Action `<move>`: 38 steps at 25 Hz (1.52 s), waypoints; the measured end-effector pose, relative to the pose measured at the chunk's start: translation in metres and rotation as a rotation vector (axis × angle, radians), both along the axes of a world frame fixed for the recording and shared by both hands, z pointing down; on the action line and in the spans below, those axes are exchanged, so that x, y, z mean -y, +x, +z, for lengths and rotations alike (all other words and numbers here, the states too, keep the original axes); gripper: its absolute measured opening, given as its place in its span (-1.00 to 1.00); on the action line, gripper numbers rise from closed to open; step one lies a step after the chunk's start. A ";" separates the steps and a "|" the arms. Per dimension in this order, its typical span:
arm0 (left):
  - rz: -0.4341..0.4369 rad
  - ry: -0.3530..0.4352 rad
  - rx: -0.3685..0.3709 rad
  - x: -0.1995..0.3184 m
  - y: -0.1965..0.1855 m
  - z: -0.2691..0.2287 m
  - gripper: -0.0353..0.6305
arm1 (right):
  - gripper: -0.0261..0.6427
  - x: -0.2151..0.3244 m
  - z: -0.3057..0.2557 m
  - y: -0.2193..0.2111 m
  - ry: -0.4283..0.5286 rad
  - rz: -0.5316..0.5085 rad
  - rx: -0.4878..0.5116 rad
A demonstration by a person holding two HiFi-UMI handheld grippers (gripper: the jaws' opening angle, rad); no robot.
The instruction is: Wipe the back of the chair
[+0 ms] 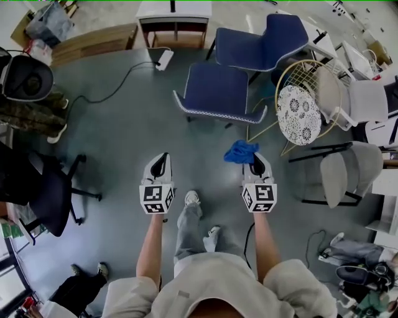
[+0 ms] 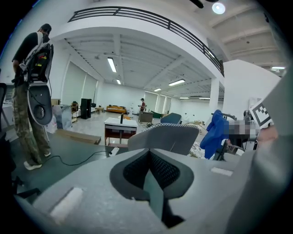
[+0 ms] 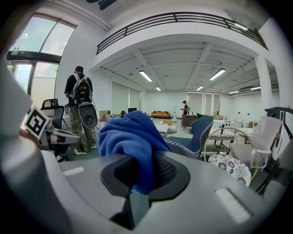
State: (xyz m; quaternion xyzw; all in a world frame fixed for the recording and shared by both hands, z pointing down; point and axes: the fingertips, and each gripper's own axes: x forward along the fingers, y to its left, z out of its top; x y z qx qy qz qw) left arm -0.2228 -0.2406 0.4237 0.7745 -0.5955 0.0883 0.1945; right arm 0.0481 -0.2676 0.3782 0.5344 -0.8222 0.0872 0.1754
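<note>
A blue chair (image 1: 217, 87) stands on the floor ahead of me, and its white-stitched back edge (image 1: 219, 114) is the part nearest me. In the left gripper view that back (image 2: 167, 137) rises just beyond the jaws. My right gripper (image 1: 256, 164) (image 3: 142, 176) is shut on a blue cloth (image 1: 240, 151) (image 3: 130, 135) that bunches up above the jaws. It is short of the chair back and not touching it. My left gripper (image 1: 160, 163) (image 2: 153, 180) is shut with nothing in it, level with the right one and to the left of the chair.
A second blue chair (image 1: 261, 43) stands behind the first. A wire chair with a floral cushion (image 1: 298, 115) and grey chairs (image 1: 342, 168) are at the right. A black office chair (image 1: 43, 186) and a standing person (image 2: 29, 91) are at the left. A cable and power strip (image 1: 165, 59) lie near a white table (image 1: 174, 15).
</note>
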 end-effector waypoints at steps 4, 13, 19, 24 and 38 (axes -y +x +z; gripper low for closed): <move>-0.013 0.020 0.007 0.010 0.002 0.054 -0.88 | -0.79 0.009 0.047 0.016 0.029 0.009 0.005; -0.036 0.075 0.026 0.016 0.013 0.208 -0.88 | -0.79 0.017 0.180 0.039 0.124 -0.016 0.009; -0.043 0.094 0.047 0.026 0.015 0.296 -0.88 | -0.79 0.022 0.260 0.062 0.166 -0.024 -0.034; -0.032 0.118 0.037 0.027 0.018 0.348 -0.88 | -0.79 0.024 0.313 0.077 0.192 -0.024 -0.033; 0.015 0.169 0.081 0.038 0.043 0.388 -0.88 | -0.79 0.053 0.340 0.096 0.294 -0.013 -0.013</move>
